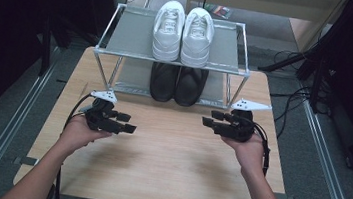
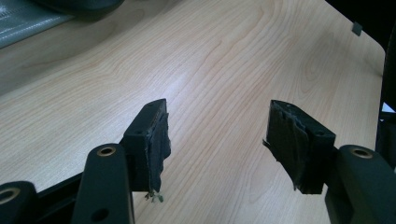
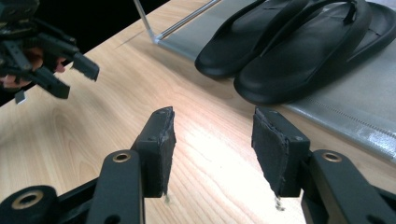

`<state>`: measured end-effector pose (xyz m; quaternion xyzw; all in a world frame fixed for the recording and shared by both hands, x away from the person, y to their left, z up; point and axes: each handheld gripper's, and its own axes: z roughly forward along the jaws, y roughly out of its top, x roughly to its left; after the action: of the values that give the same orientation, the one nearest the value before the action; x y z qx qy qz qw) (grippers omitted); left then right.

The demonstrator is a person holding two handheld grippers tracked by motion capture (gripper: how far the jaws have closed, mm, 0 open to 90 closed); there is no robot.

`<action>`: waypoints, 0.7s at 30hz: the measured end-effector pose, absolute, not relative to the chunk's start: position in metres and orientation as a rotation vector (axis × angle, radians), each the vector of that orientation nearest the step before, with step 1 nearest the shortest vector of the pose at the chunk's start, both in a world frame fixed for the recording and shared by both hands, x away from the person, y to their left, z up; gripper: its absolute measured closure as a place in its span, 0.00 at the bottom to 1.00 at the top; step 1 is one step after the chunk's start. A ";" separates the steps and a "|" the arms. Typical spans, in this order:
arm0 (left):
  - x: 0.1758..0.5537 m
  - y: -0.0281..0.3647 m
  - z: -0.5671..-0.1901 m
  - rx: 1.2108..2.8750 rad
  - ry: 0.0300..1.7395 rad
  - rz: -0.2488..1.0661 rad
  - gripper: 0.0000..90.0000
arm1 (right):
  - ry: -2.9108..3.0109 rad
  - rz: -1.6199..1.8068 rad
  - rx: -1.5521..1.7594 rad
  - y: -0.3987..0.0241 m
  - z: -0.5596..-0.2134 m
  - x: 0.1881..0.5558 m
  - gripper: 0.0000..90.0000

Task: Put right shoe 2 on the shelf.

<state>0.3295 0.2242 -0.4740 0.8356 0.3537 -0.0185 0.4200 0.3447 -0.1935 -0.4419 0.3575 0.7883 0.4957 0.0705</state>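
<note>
Both grippers hover over table, nothing held
Left gripper (image 1: 129,124) and right gripper (image 1: 208,119) jaws wide apart; black slippers (image 3: 299,42) on rack (image 1: 121,38) lower shelf, near right gripper

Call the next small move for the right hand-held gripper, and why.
Probably ease the right hand-held gripper forward toward the black slippers on the rack's lower shelf. Its jaws stand open with nothing between them, over bare table, and the nearer slipper lies just ahead, unobstructed.
</note>
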 end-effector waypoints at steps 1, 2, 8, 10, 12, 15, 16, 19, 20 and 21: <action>0.329 0.224 -0.474 2.094 0.887 -0.047 0.44 | 2.371 1.491 1.075 -0.193 -0.442 0.345 0.56; 0.329 0.224 -0.474 2.096 0.885 -0.048 0.44 | 2.374 1.489 1.065 -0.195 -0.444 0.343 0.56; 0.329 0.223 -0.474 2.102 0.878 -0.048 0.44 | 2.385 1.485 1.022 -0.204 -0.457 0.334 0.54; 0.329 0.223 -0.474 2.100 0.877 -0.048 0.43 | 2.387 1.489 1.017 -0.205 -0.459 0.333 0.54; 0.330 0.222 -0.475 2.099 0.876 -0.048 0.43 | 2.396 1.476 1.023 -0.209 -0.462 0.331 0.53; 0.330 0.221 -0.475 2.108 0.876 -0.046 0.43 | 2.389 1.469 1.030 -0.212 -0.464 0.330 0.52; 0.330 0.221 -0.476 2.106 0.877 -0.049 0.43 | 2.388 1.466 1.033 -0.213 -0.465 0.330 0.52; 0.332 0.220 -0.477 2.099 0.888 -0.061 0.41 | 2.389 1.450 1.039 -0.215 -0.469 0.330 0.51; 0.333 0.220 -0.477 2.101 0.890 -0.062 0.41 | 2.389 1.450 1.039 -0.215 -0.469 0.330 0.51; 0.334 0.220 -0.477 2.099 0.897 -0.062 0.41 | 2.388 1.448 1.041 -0.215 -0.470 0.330 0.51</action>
<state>0.3337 0.2196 -0.4773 0.8359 0.3571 -0.0247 0.4160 0.3298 -0.2155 -0.4698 0.3483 0.7987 0.4841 0.0805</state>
